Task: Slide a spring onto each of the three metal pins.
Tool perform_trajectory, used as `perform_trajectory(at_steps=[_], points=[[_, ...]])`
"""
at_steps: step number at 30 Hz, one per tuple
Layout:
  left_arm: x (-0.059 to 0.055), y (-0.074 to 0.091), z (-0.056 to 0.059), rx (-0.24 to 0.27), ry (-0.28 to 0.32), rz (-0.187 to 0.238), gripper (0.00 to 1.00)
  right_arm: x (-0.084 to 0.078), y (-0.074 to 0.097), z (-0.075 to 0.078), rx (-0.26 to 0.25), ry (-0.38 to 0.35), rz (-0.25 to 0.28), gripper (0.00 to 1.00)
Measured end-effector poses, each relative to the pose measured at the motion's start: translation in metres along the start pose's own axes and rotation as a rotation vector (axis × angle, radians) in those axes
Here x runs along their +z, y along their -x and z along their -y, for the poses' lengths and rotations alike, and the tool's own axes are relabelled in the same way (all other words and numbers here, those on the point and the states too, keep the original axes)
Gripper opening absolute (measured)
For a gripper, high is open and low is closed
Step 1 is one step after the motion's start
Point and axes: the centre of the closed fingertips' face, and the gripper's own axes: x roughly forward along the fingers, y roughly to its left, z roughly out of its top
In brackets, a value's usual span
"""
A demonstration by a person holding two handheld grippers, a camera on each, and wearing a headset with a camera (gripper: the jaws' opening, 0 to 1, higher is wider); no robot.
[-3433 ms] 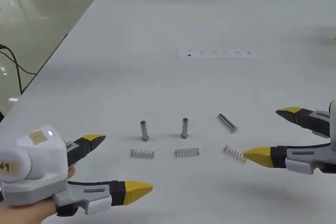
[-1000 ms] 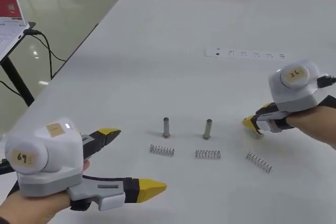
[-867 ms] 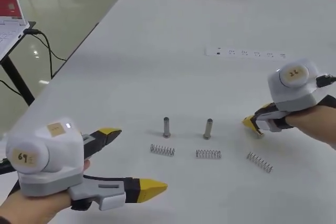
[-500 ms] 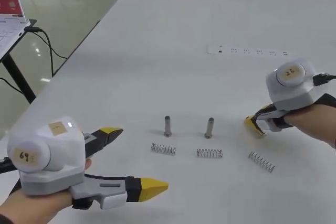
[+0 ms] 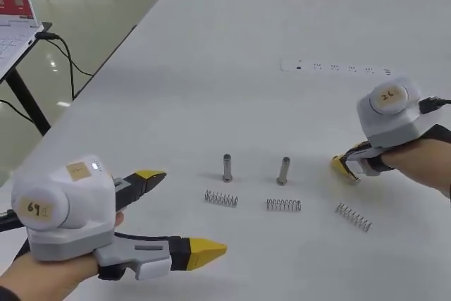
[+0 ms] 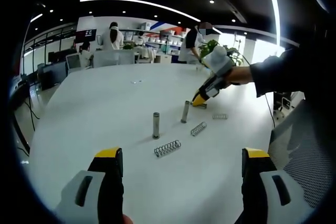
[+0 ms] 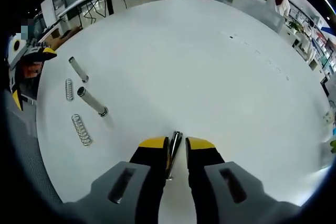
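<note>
Spreads the jaws of the left gripper (image 5: 182, 211) wide with nothing between them, low at 7 o'clock in the head view. Presses the jaws of the right gripper (image 5: 345, 167) together on the third pin (image 7: 173, 153), out at 4 o'clock with the tips down near the desk (image 5: 211, 68). Cannot tell whether lifted clear of the desktop or resting on it.

Takes in the white desk first, across most of the head view. Notes a laptop (image 5: 13, 5) off its edge at 10 o'clock, then a power strip (image 5: 342, 70) lying flat at 1 o'clock, well apart from the work. Finds two pins upright near the middle, side by side and wider end down: the left pin (image 5: 227, 168) and the middle pin (image 5: 283, 170). Finds three springs lying flat: the left spring (image 5: 220, 198) at 6 o'clock of the left pin, the middle spring (image 5: 283, 204) at 6 o'clock of the middle pin, and the right spring (image 5: 353, 216) at 5 o'clock of the right gripper's tips. Sees no spring on any pin, so judges the task barely begun.

Expect the pins to be stiff, smooth and slippery, light enough to tip or roll at a nudge. Grip across the shank close to the wider end, leaving the plain end free for threading. Expect the springs to be very light and soft along their length, likely to squash or flick away under a hard pinch. Take each gently across the coils near the middle, with both open ends clear, then line the bore up with the pin's tip.
</note>
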Motion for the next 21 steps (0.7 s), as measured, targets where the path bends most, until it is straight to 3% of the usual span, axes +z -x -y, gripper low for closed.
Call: perform_trajectory(at_steps=[13, 21], points=[[-0.0006, 0.0002, -0.0007, 0.001, 0.003, 0.002, 0.93, 0.0004, -0.0029, -0.0029, 0.000, -0.012, -0.037, 0.12], [-0.0017, 0.0004, -0.0008, 0.000, 0.005, 0.003, 0.93, -0.0012, -0.0025, -0.0039, -0.003, -0.062, -0.044, 0.10]])
